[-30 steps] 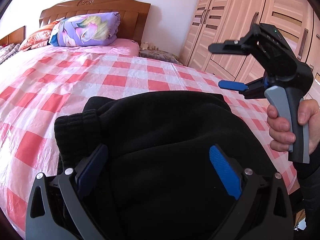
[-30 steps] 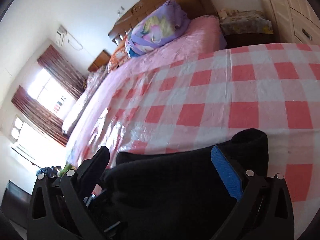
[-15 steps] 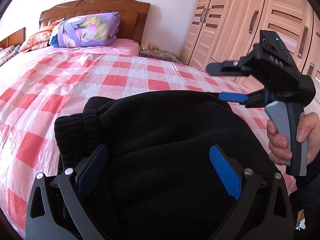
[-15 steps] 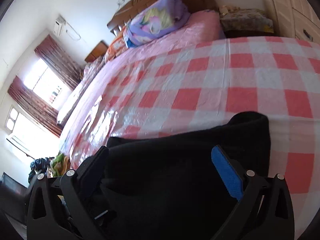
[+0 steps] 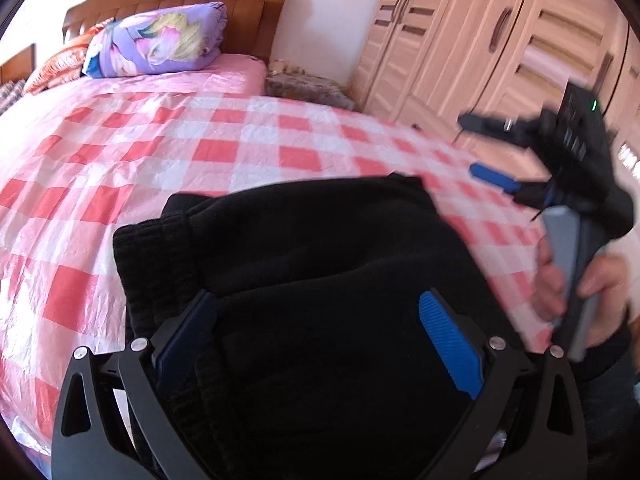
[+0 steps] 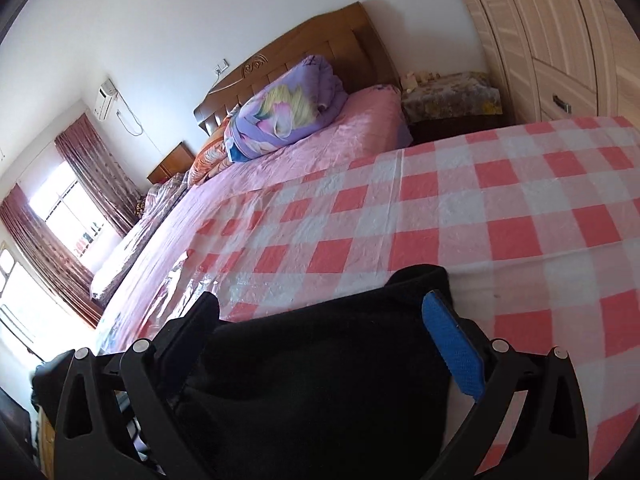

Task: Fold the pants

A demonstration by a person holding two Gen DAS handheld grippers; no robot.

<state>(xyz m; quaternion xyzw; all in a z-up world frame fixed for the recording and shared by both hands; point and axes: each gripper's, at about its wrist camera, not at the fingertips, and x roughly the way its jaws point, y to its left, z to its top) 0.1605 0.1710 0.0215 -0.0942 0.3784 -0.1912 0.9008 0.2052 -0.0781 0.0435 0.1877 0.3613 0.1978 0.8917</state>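
The black pants (image 5: 320, 272) lay in a compact bundle at the near edge of the bed (image 5: 120, 168), on its red-and-white checked cover (image 6: 500, 208). A ribbed cuff or waistband showed at the bundle's left side in the left wrist view. Layers seemed stacked one on another, so the fold looked well advanced, and the bundle probably sat near the edge to stay within easy reach of both hands.

The left hand-held gripper (image 5: 320, 332) hung low over the bundle with its blue pads (image 5: 448, 340) spread wide. Dark cloth filled the gap between them, but neither pad visibly pinched it; whether they touched the fabric could not be told.

The right hand-held gripper (image 6: 320, 332) was likewise wide open, over the bundle's far right corner and gripping nothing. From the left wrist view it appeared blurred, raised to the right of the pants in the person's right hand (image 5: 588, 292).

Beyond lay a purple floral quilt (image 5: 160, 44) against the wooden headboard (image 5: 248, 4), with a wardrobe (image 5: 480, 40) alongside.
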